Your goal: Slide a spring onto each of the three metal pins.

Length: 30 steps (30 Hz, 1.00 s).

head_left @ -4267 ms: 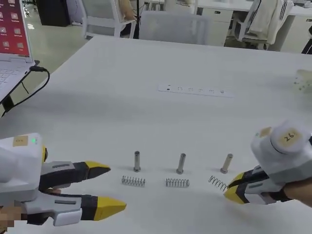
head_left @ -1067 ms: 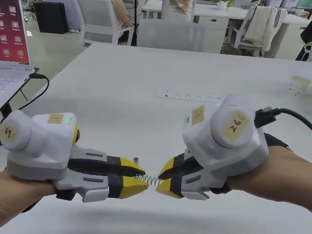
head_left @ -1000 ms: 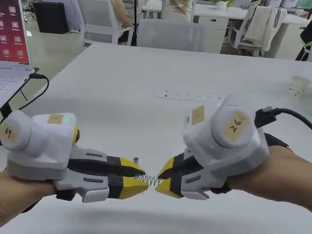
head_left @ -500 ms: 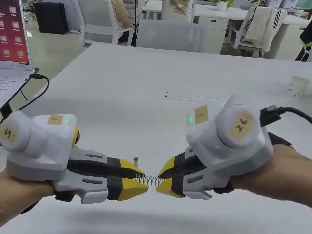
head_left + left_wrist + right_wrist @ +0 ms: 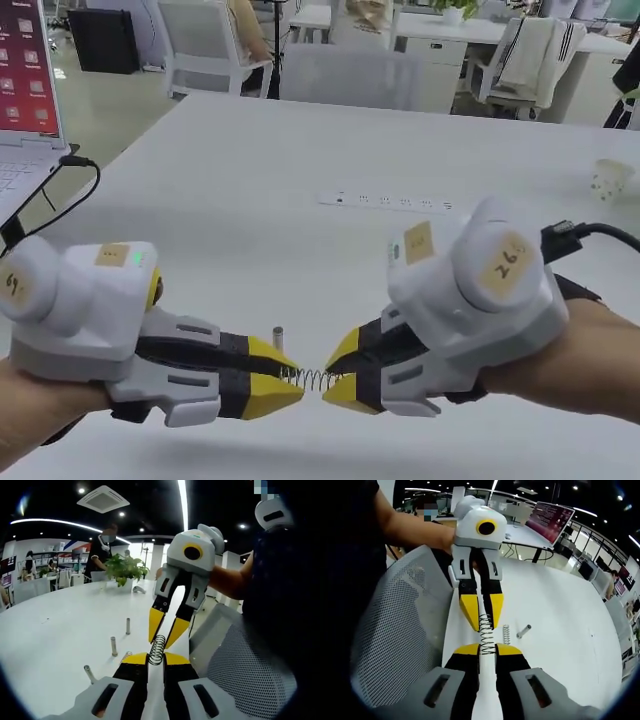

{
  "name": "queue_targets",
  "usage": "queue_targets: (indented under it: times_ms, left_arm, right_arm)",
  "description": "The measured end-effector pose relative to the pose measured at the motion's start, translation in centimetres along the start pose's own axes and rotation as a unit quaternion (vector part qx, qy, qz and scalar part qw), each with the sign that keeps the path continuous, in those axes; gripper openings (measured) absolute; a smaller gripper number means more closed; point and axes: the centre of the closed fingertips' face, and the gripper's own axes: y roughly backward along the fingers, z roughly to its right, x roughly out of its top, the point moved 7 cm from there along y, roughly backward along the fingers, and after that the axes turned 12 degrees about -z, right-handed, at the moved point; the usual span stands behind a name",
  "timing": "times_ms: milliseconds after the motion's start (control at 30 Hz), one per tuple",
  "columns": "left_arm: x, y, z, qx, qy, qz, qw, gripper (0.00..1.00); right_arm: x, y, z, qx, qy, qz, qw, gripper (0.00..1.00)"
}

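- One small coiled steel spring point(image 5: 312, 378) hangs stretched above the white table point(image 5: 300, 180), held between both grippers.
- Left gripper point(image 5: 297, 382) pinches one end — right gripper point(image 5: 328, 382) is clamped on the other.
- Three short metal pins point(image 5: 113, 646) stand on the table, a second spring point(image 5: 125, 655) lying beside them.

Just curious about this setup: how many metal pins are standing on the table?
3. In the left gripper view they stand in a row on the white table: the far pin, the middle pin, the near pin.
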Motion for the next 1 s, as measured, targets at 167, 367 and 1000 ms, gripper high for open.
queue_targets:
  times_ms: [167, 367, 1000]
  left_arm:
    - [0.13, 0.04, 0.09, -0.001, -0.002, 0.002, 1.0000, 0.02]
    - [0.19, 0.16, 0.20, -0.004, -0.001, 0.004, 1.0000, 0.02]
    - [0.82, 0.50, 0.59, -0.014, -0.004, 0.027, 0.9995, 0.02]
  right_arm:
    - [0.00, 0.12, 0.00, 0.001, -0.006, 0.002, 1.0000, 0.09]
    - [-0.05, -0.04, -0.05, 0.006, -0.011, 0.004, 0.9999, 0.09]
    - [-0.29, -0.79, -0.11, 0.017, -0.024, 0.010, 0.9995, 0.10]
